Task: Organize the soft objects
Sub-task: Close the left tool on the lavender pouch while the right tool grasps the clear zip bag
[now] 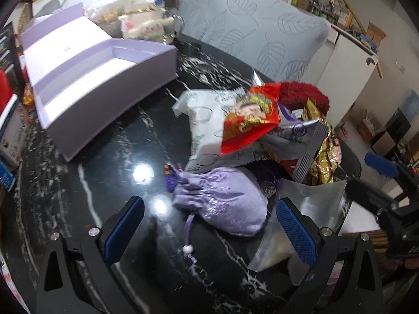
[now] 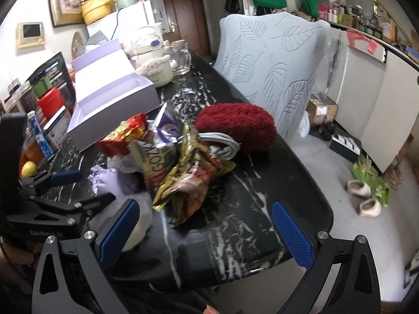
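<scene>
On black marble-veined table, heap of soft things and snack packets near right end: lilac drawstring pouch lying nearest left gripper, red packet with cartoon figure tilted atop white printed bag, silver packet just beside, gold-green foil wrapper at the heap's right, fuzzy dark-red object behind, touching coiled grey cable. Left gripper fingers spread wide, holding nothing, blue pads flanking the pouch's near end without touching; pouch's cord and white bead trailing toward camera. Clear zip bag partly under that gripper's right finger. Right gripper likewise spread apart and empty, hanging above bare table edge, well short of foil wrapper; seen also at right margin of left wrist view. Open lilac box standing apart at far left of table, empty inside as far as visible. Beyond box, cream plush dog against white kettle, glass mug beside. Grey leaf-embossed chair back rising behind table. Slippers on floor at right.
</scene>
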{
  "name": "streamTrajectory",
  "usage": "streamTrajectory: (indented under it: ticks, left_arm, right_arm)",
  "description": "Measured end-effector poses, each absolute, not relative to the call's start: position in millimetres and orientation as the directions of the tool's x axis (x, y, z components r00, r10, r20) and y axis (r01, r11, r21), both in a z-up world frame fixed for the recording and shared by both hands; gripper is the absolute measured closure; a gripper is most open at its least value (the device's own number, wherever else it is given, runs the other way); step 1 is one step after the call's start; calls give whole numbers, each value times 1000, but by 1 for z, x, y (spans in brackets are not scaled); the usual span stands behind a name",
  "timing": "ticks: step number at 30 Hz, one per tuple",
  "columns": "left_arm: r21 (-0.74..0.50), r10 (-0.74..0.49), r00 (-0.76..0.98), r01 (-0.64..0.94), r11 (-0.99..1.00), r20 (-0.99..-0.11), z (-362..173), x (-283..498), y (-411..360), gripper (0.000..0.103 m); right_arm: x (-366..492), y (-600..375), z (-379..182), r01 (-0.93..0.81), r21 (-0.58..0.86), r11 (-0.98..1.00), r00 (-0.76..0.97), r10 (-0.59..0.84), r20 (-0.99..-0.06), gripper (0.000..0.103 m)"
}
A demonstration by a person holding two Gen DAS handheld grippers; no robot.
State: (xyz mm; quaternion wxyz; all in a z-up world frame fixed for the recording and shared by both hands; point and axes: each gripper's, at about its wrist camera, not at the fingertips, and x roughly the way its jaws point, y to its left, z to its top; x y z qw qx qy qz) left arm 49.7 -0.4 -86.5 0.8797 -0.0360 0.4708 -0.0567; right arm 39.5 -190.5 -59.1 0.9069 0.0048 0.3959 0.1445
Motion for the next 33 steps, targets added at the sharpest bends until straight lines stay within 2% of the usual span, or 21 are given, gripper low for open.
streamTrajectory:
  ticks: [10, 12, 14, 17, 20, 23, 33]
  left_arm:
    - [-100, -121, 494, 70, 993, -861, -103, 66, -8, 0]
    - [-101, -121, 499, 68, 993, -858, -104, 71, -4, 6]
    - [-98, -121, 514, 72, 993, -849, -102, 73, -3, 21]
    - [-92, -127, 524, 92, 991, -842, -100, 75, -4, 34]
    - [-102, -145, 536, 108, 989, -832, -99, 75, -5, 42]
    - [-113, -150, 544, 101, 988, -825, -96, 69, -2, 46]
    - [-134, -152, 597, 75, 988, -787, -75, 30, 12, 46]
  right_arm:
    - [55, -200, -70, -240, 161, 957, 620, 279, -733, 0]
    - [57, -200, -71, -243, 173, 954, 614, 290, -734, 0]
    - [60, -200, -73, -245, 193, 950, 605, 306, -735, 0]
    - [60, -202, -71, -245, 208, 947, 604, 317, -731, 0]
    - [57, -203, -66, -248, 210, 946, 613, 321, -722, 0]
    - [51, -204, -64, -246, 224, 943, 613, 331, -717, 0]
    - [31, -187, -63, -307, 289, 907, 567, 418, -710, 0]
